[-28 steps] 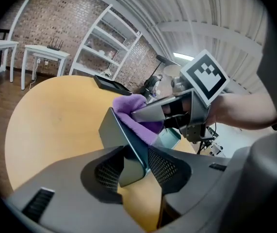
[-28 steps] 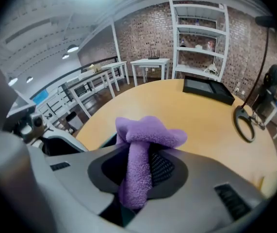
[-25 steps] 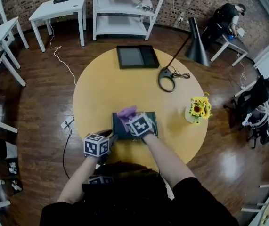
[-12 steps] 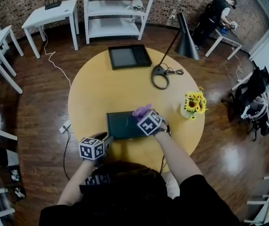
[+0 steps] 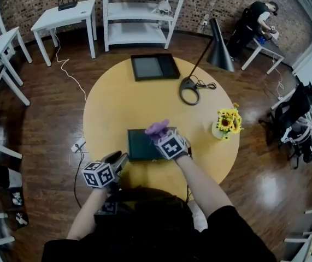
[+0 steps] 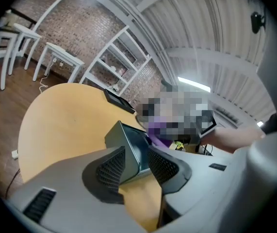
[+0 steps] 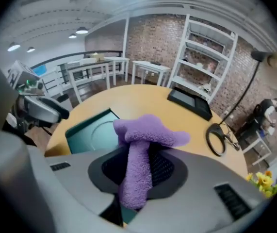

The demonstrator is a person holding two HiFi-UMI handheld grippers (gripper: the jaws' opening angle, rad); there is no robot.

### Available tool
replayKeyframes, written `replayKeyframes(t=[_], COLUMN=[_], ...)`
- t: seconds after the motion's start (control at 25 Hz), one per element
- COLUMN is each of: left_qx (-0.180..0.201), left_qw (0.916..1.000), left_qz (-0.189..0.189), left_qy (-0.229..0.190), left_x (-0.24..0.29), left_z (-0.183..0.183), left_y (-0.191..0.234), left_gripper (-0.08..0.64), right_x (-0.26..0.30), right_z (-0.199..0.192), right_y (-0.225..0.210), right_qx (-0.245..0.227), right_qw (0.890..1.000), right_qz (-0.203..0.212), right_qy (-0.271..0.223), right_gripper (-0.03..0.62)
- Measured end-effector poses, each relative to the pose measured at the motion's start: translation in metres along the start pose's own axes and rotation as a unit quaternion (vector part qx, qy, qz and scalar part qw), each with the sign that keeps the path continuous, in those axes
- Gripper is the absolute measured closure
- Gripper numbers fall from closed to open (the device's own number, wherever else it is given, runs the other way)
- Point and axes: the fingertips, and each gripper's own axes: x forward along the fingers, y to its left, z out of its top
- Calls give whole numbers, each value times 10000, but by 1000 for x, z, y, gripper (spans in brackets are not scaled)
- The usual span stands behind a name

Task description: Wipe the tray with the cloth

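The dark green tray (image 5: pixel 141 145) lies on the round yellow table (image 5: pixel 117 108), at the edge of the table nearest the person.

The left gripper (image 6: pixel 136 153) meets the tray at its near left corner. Its jaws stand partly closed with the corner's wall between them. One ribbed pad lies against the outside of the wall and the other against the inside, and they seem to press on it, though the wide-angle view leaves the contact a little uncertain.

The right gripper (image 7: pixel 137 166) hangs over the right half of the tray and points steeply down. Its jaws are drawn close together and clamp a purple cloth (image 7: pixel 145 140). The cloth runs up between the pads as a thick roll. Past the fingertips it spreads into a loose bunch above the tray's far rim.

Straight beyond the tray, on the far side of the table, sits a black tray (image 5: pixel 154 67). Beyond the tray and to its right stands a floor lamp (image 5: pixel 191 91), with its ring base on the tabletop and its black shade leaning out past the rim. Directly right of the tray is a bunch of yellow flowers (image 5: pixel 229 123). Far beyond the tray, against the brick wall, stands a white shelf unit (image 5: pixel 145 10).
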Motion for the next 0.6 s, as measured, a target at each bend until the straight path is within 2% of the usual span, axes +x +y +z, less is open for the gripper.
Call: replayKeyframes(t=[0.04, 0.16, 0.24, 0.36, 0.52, 0.6], left_qx=[-127, -319, -371, -428, -484, -493], left_qw=[9998, 9985, 9978, 9971, 9970, 9974], left_qz=[40, 213, 305, 392, 418, 385], left_qy=[-140, -398, -460, -492, -437, -355], left_x=[-8, -30, -40, -48, -52, -50], left_z=[5, 13, 13, 10, 3, -2], left_y=[4, 17, 22, 25, 24, 22], left_gripper=[419, 419, 419, 419, 419, 419], right_x=[3, 12, 17, 30, 31, 28], right_z=[8, 28, 35, 24, 17, 8], right_y=[17, 74, 105, 121, 120, 118], right_qx=[23, 548, 665, 511, 1223, 1182], right_qw=[9997, 9917, 9863, 9880, 9773, 9782], right_qz=[221, 1144, 1497, 1454, 1705, 1688], right_qy=[-70, -206, -197, -73, -288, -258], right_gripper=[506, 506, 506, 505, 505, 505])
